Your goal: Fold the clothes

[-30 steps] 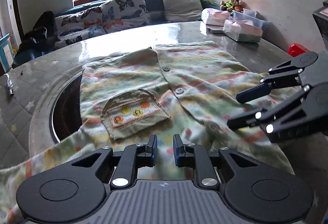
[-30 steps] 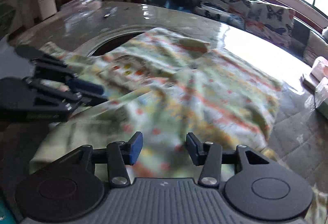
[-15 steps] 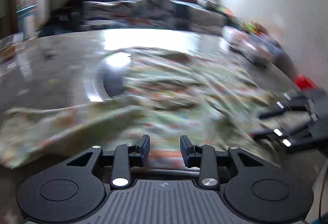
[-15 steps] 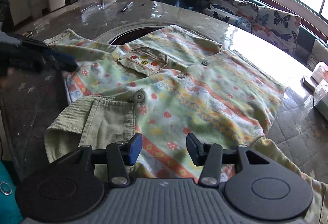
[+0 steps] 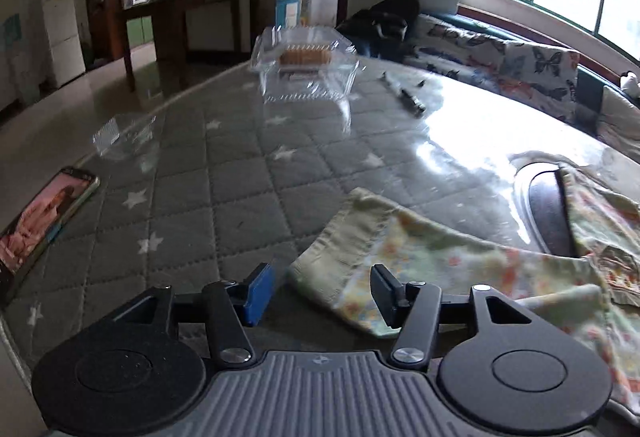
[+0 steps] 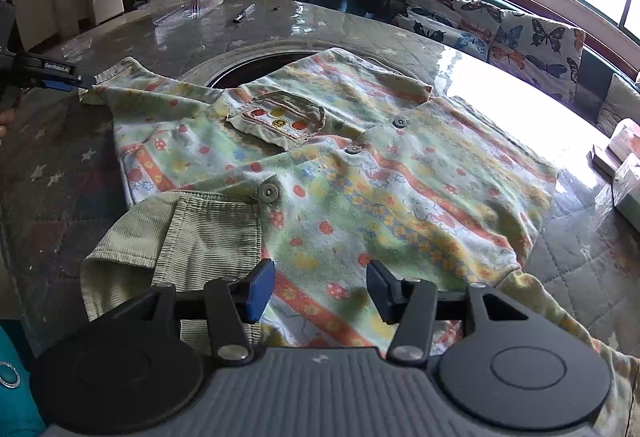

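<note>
A small patterned button-up shirt (image 6: 360, 173) with a chest pocket (image 6: 276, 117) lies spread on the round table. Its sleeve cuff (image 5: 344, 237) stretches out to the left. My left gripper (image 5: 322, 295) is open, its jaws on either side of that cuff's edge; it also shows in the right wrist view (image 6: 60, 81) at the sleeve tip. My right gripper (image 6: 320, 291) is open and empty, low over the shirt's near hem, beside a folded green corduroy flap (image 6: 192, 233).
A clear plastic box (image 5: 308, 65), a pen (image 5: 406, 97) and a phone (image 5: 44, 221) lie on the quilted table top (image 5: 224, 189). A dark round inset (image 6: 256, 69) sits under the shirt. Boxes (image 6: 618, 173) stand at the right. A sofa (image 6: 520, 33) runs behind.
My left gripper swung left from the shirt's middle to the sleeve cuff and opened wider. The shirt now lies flatter. My right gripper stayed at the near hem.
</note>
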`<action>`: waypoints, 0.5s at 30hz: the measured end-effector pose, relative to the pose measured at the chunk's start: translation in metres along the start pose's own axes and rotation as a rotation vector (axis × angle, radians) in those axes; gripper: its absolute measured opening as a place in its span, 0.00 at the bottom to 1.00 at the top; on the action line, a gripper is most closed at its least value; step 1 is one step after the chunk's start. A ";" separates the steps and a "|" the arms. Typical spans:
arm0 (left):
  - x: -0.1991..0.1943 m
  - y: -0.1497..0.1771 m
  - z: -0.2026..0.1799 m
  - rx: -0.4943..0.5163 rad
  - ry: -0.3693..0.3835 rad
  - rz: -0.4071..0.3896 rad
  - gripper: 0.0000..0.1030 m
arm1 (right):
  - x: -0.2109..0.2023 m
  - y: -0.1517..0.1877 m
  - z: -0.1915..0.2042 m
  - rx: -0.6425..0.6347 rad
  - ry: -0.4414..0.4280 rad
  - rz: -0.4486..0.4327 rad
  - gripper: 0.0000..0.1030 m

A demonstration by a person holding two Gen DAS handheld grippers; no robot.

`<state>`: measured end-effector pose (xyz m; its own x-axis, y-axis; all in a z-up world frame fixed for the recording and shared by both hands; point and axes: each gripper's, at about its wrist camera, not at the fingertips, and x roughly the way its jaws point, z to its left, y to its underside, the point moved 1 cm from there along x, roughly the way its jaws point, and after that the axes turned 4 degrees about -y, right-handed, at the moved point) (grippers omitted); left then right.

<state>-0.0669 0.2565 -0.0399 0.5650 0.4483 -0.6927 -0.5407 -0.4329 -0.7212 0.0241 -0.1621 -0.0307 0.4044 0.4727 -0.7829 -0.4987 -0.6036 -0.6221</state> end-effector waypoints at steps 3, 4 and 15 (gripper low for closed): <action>0.007 0.000 -0.001 0.000 -0.008 -0.003 0.54 | 0.000 0.000 0.000 -0.001 0.002 0.002 0.51; 0.008 0.000 -0.002 0.004 -0.013 -0.009 0.54 | 0.000 -0.001 0.000 -0.002 0.003 0.003 0.51; 0.003 -0.044 -0.018 0.032 0.061 -0.126 0.11 | -0.005 -0.017 0.004 -0.021 0.019 -0.045 0.52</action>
<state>-0.0302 0.2631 -0.0106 0.6662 0.4486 -0.5957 -0.4818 -0.3507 -0.8030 0.0277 -0.1516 -0.0164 0.4411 0.4874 -0.7536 -0.4632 -0.5956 -0.6563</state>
